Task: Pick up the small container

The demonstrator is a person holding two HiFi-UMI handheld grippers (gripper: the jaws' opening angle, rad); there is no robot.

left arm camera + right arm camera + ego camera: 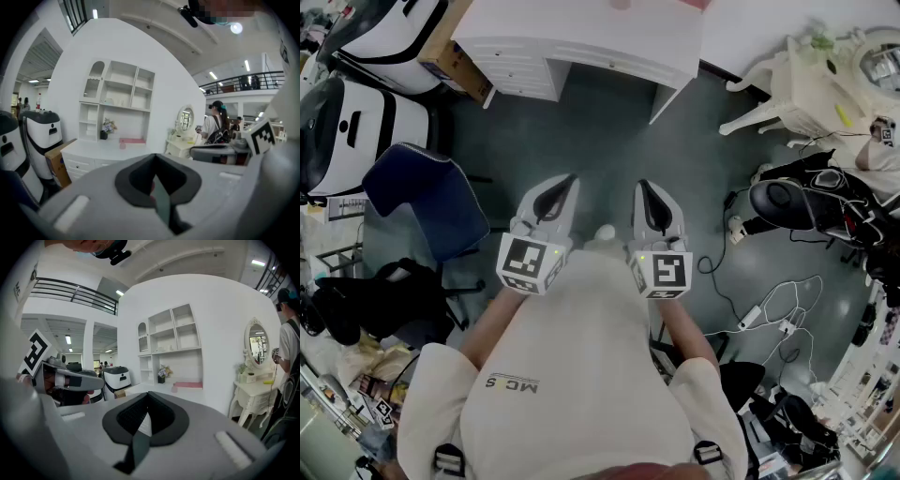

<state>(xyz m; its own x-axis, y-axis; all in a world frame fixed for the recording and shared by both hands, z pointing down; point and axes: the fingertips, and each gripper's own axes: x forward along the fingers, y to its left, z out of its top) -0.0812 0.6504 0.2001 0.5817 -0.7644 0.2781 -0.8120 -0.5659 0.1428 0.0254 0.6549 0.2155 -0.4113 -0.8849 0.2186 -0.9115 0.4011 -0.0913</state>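
You hold both grippers out in front of your chest, side by side and apart, each tipped a little downward. Your left gripper (566, 184) (157, 161) is clenched: its dark pads meet along one seam with nothing caught between them. Your right gripper (643, 187) (147, 400) is clenched as well, pads pressed together and empty.

The small container (123, 146) (174, 388), a pink cup, stands well ahead of both grippers on top of the white desk (581, 37) (91, 152). Over your left gripper's jaws it sits above the tips and a little to their left; over your right gripper's jaws it sits above and slightly to the right. It stands upright at the left end of a flat pink tray (135, 140) (191, 385); whether the two touch you cannot tell from here. Neither gripper is near it.

A small pot of flowers (104, 133) (161, 377) stands on the desk farther left of the container, under the white shelf unit (123, 89) against the wall. Right of the desk, past your right gripper, is a white vanity table with an oval mirror (186, 119) (255, 345), with a person (215, 125) near it. Left of your left gripper stand a white machine (42, 131) and a cardboard box (56, 161) beside the desk.
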